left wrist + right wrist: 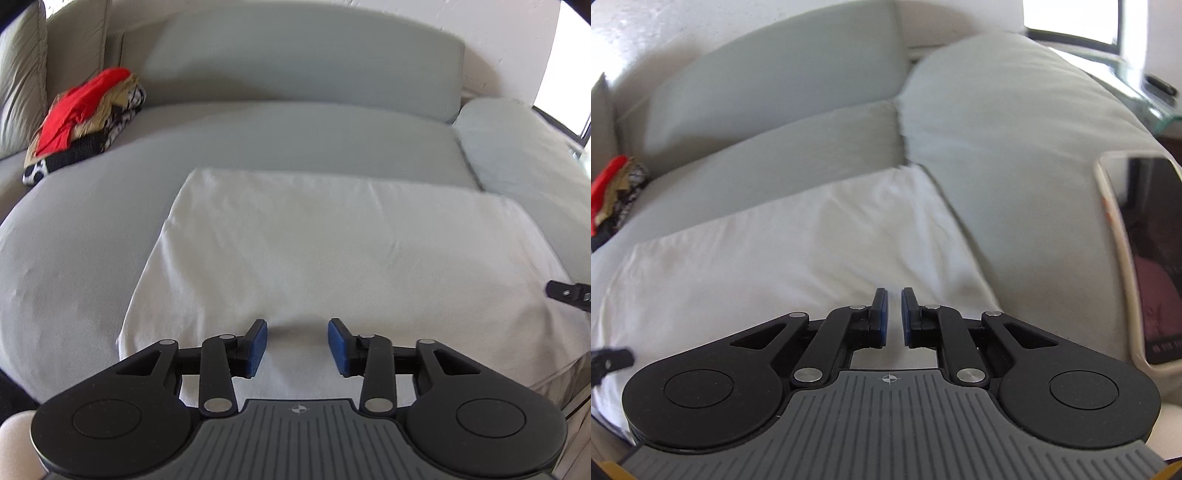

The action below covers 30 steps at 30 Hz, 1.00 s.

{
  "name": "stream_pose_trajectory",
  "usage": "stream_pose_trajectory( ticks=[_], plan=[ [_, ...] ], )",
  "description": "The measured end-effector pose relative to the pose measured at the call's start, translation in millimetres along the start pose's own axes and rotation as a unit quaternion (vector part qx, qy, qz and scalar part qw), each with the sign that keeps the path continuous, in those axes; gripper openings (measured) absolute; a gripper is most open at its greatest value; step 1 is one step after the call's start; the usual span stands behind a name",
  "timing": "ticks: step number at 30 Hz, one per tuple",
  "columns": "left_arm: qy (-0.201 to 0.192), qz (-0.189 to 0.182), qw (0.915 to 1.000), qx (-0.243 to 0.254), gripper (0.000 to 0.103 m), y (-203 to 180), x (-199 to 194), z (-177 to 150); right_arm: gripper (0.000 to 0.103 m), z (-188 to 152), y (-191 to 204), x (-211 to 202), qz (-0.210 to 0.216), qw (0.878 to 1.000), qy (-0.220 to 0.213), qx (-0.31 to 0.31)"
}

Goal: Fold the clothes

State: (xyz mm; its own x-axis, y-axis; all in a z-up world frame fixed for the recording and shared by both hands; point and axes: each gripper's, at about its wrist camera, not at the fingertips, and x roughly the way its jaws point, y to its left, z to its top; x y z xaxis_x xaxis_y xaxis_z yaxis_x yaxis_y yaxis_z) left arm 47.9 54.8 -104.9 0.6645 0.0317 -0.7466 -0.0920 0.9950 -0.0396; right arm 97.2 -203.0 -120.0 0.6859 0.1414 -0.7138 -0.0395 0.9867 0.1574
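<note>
Two grippers hover over a white cloth spread flat on the grey sofa. Its near edge is hidden beneath the gripper bodies. Left gripper: jaws spread wide, empty. Right gripper: jaws nearly together, a narrow gap showing, nothing pinched. A pile of clothes lies blurred at far left.

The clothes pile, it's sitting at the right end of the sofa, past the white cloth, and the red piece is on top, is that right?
Not quite. The clothes pile sits at the left end of the sofa, not the right; the left wrist view shows it up against the left corner. The rest holds: it lies past the white cloth, with the red piece on top.
</note>
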Motion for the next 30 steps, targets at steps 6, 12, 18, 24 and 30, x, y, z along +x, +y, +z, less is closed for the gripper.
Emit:
stream_pose_trajectory(
  ticks=[6, 12, 18, 24, 30],
  plan=[
    [-0.007, 0.025, 0.9996, 0.005, 0.037, -3.3, 18.4, 28.2, 0.015, 15.2, 56.4, 14.7, 0.086, 0.993, -0.007, -0.084],
    [0.022, 0.047, 0.9984, -0.022, 0.039, 27.9, 45.0, 20.7, 0.011, 10.1, 49.5, 46.2, 0.071, 0.994, 0.012, -0.079],
    [0.008, 0.039, 0.9980, -0.050, 0.040, 47.0, 39.2, 16.3, 0.000, 16.4, -11.3, 49.8, 0.014, 1.000, -0.009, 0.017],
    [0.013, 0.051, 0.9942, -0.094, 0.036, 71.1, 30.4, 20.1, 0.000, 24.8, -67.0, 52.2, -0.007, 0.993, 0.020, 0.119],
    [0.030, 0.035, 0.9914, -0.122, 0.031, 77.6, 19.9, 50.8, 0.015, 51.7, -43.7, 40.4, 0.005, 0.995, -0.003, 0.099]
  ],
)
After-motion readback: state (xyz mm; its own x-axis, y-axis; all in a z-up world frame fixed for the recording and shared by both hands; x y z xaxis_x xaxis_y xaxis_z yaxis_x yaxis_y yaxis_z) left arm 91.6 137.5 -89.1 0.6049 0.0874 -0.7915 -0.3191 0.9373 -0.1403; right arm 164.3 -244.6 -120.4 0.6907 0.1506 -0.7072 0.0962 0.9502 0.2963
